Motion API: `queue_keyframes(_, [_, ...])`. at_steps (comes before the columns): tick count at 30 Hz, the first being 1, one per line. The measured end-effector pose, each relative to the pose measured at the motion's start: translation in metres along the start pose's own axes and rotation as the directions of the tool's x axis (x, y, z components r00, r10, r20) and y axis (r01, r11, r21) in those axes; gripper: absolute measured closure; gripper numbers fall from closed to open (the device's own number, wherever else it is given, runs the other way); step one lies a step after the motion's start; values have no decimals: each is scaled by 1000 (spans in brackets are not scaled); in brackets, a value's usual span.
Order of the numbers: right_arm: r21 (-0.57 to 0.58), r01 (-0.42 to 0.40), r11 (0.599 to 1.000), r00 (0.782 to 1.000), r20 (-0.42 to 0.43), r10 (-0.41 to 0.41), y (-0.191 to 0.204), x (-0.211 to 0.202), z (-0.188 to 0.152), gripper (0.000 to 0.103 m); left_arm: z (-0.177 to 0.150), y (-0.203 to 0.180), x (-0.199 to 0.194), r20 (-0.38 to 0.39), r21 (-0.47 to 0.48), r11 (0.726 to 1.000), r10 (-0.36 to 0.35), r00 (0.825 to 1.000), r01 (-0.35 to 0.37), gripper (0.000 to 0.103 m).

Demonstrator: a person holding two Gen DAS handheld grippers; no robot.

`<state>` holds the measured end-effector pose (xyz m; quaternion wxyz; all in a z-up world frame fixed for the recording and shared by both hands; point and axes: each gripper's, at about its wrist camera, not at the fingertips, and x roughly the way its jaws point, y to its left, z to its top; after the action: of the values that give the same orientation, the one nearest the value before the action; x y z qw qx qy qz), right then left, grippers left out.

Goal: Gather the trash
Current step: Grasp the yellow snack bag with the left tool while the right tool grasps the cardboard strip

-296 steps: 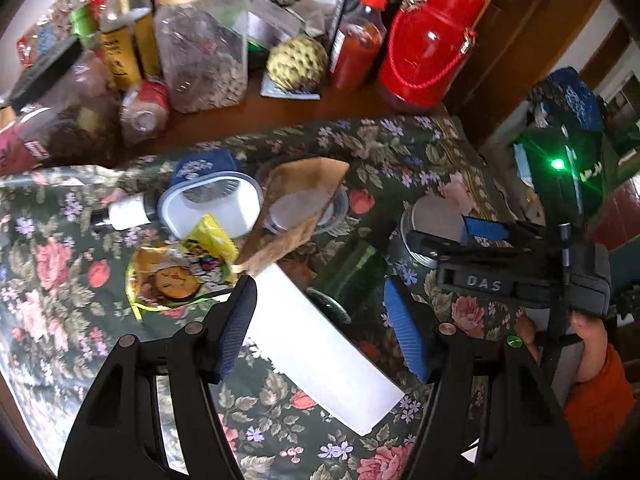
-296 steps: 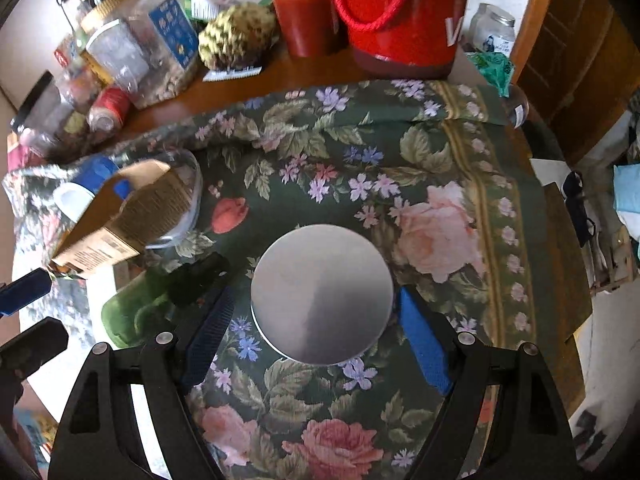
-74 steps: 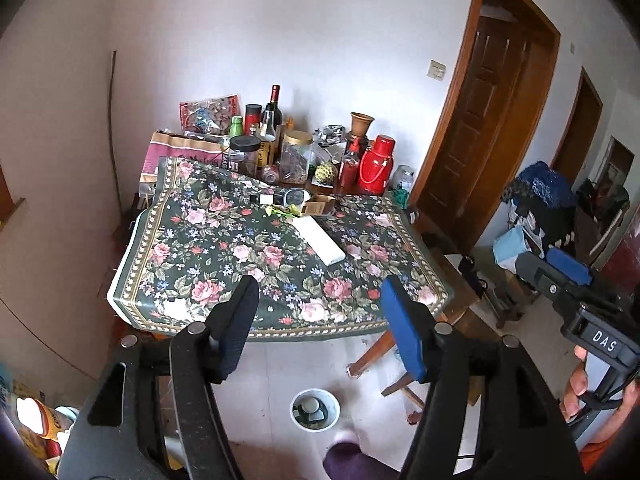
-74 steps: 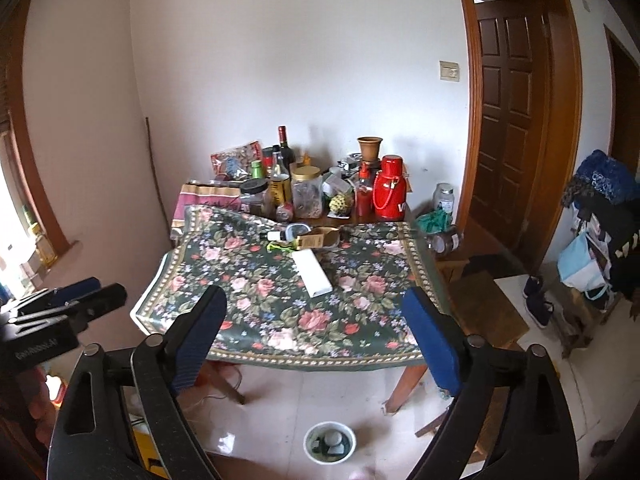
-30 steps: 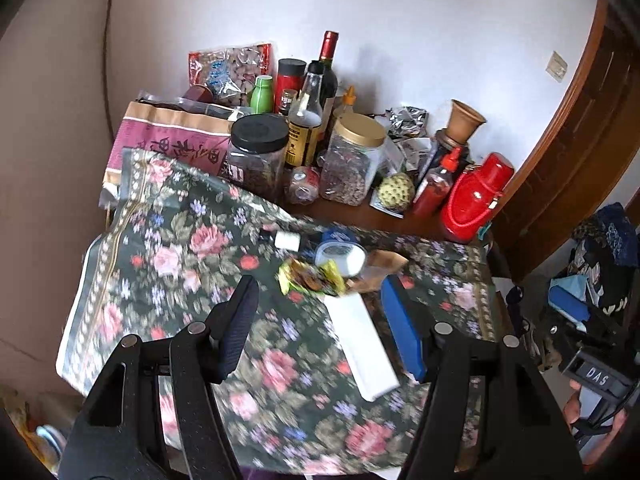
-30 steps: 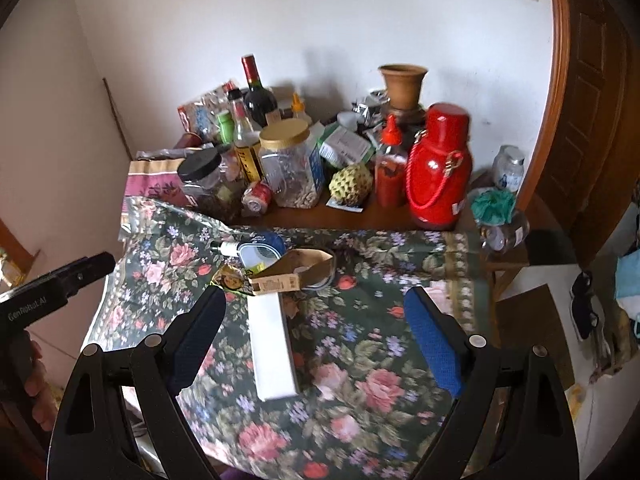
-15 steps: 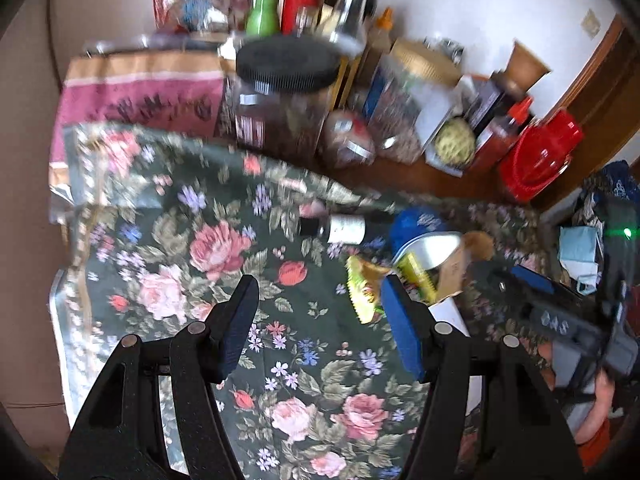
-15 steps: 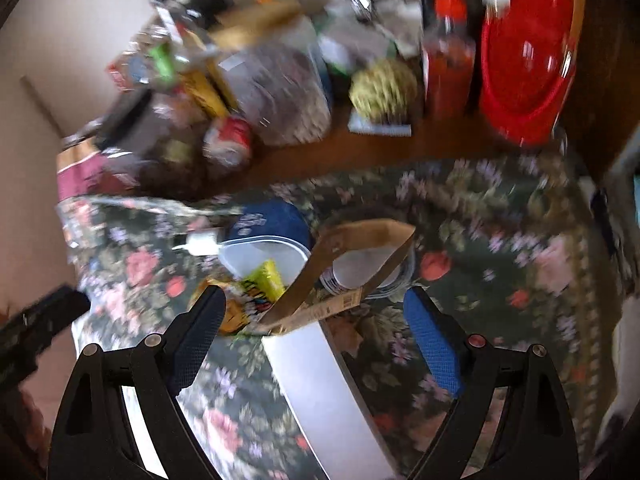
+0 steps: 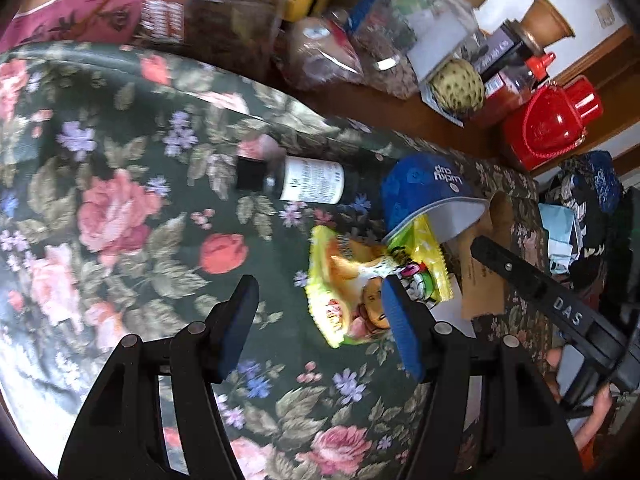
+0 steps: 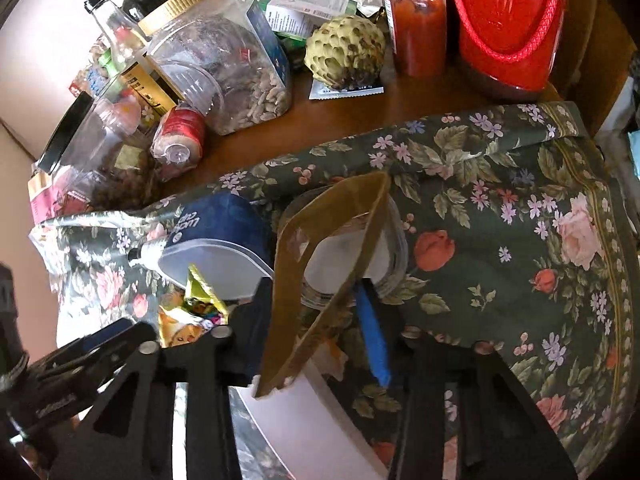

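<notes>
On the flowered tablecloth (image 9: 120,208) lie a yellow-green snack wrapper (image 9: 348,276), a tipped blue Lucky cup (image 9: 424,188) and a small white-labelled bottle (image 9: 310,182). My left gripper (image 9: 320,292) hovers low and open, its right pad at the wrapper's edge. An open brown cardboard box (image 10: 320,248) rests on a clear plastic container (image 10: 392,256). My right gripper (image 10: 316,312) is closing its jaws on the box's near end, and the pads touch it. The wrapper (image 10: 192,320) and cup (image 10: 224,220) lie to its left. A white flat box (image 10: 312,420) lies under the fingers.
Along the table's back stand a nut jar (image 10: 224,72), a custard apple (image 10: 344,52), a red sauce bottle (image 10: 416,24), a red thermos (image 10: 508,20) and several bottles. The cloth's right edge hangs over the table side. The right gripper's black body (image 9: 560,308) shows beside the left gripper.
Both grippers dropped close to the table. The right jaws went from wide apart to closed around the cardboard box. The left gripper drew nearer to the snack wrapper, still open.
</notes>
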<state>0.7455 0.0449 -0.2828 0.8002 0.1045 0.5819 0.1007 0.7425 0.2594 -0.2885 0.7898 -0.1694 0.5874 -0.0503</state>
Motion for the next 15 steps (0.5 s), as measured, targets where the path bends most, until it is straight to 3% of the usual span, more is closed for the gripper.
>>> queue_keyframes(5, [-23,-18,1000,1000,6,19,-9,-10,-5,92,3,-8,20,-42,-4,1000,-23,999,22,41])
queue_keyframes(10, [-30,-32,999,999,40,33,-25,-30,-12,95,3,-19,27,-43,31,999,14,999,-13,44])
queue_keyframes(15, [-41,-11,999,998,58,13,-35,-43,-12,95,6,-22,31,-56,11,1000,-7,998,8,75])
